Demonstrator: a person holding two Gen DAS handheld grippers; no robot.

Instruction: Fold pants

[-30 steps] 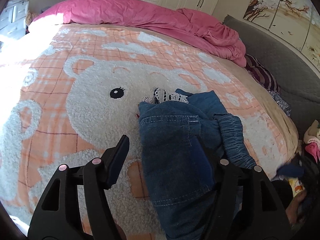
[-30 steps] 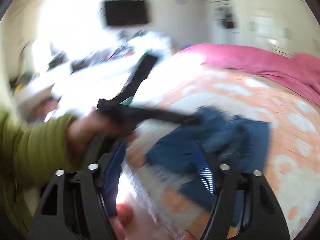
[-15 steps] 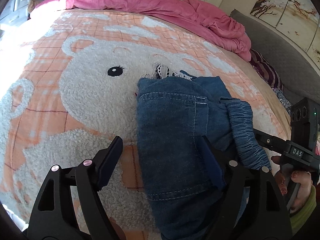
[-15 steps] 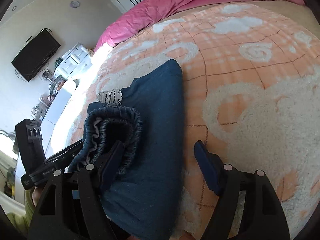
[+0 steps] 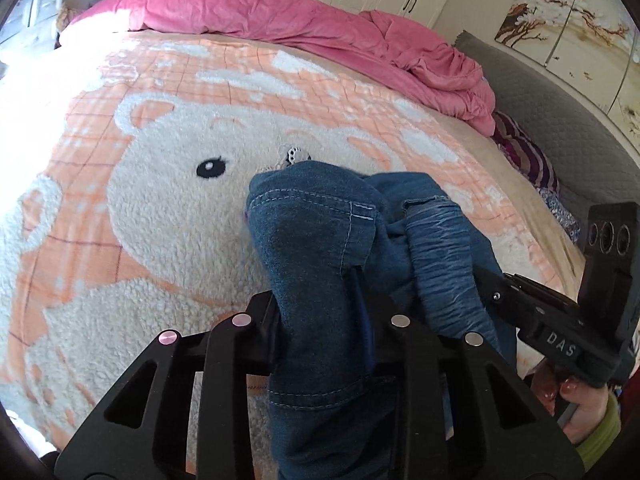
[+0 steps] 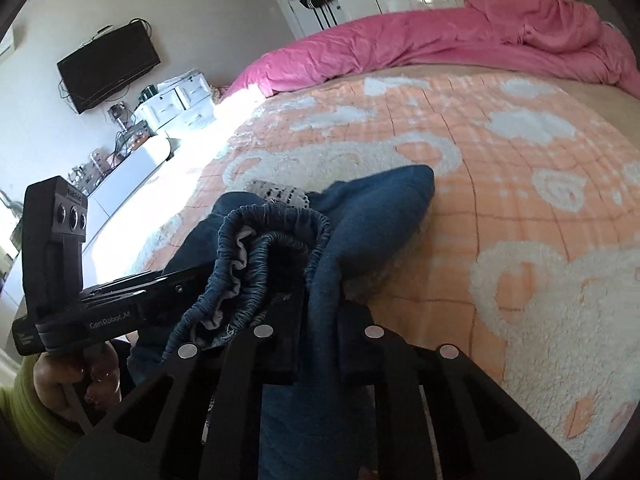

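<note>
Two grippers have hold of the same garment, a pair of blue denim pants (image 5: 320,248) that lies bunched on the fleece bear blanket (image 5: 168,208) covering the bed. Starting on the left side, the left gripper (image 5: 320,320) is closing its jaws on the stitched hem edge of the pants, and the cloth already fills the narrow gap between the fingers. Next to it on the right, the right gripper (image 6: 316,320) is closing as well, and a thick fold of denim just beside the gathered elastic waistband (image 6: 264,240) sits between its jaws.

To do this step well, I think both hands should lift together and pull gently apart, so the denim opens flat before any fold is made. Pulling unevenly may twist the legs.

The denim looks heavy and soft, with pale stitching and a ruffled waist. A small piece of white lace trim (image 5: 294,155) shows at the far end. Behind the fluffy blanket, a crumpled pink duvet (image 5: 304,24) lies across the bed.
</note>
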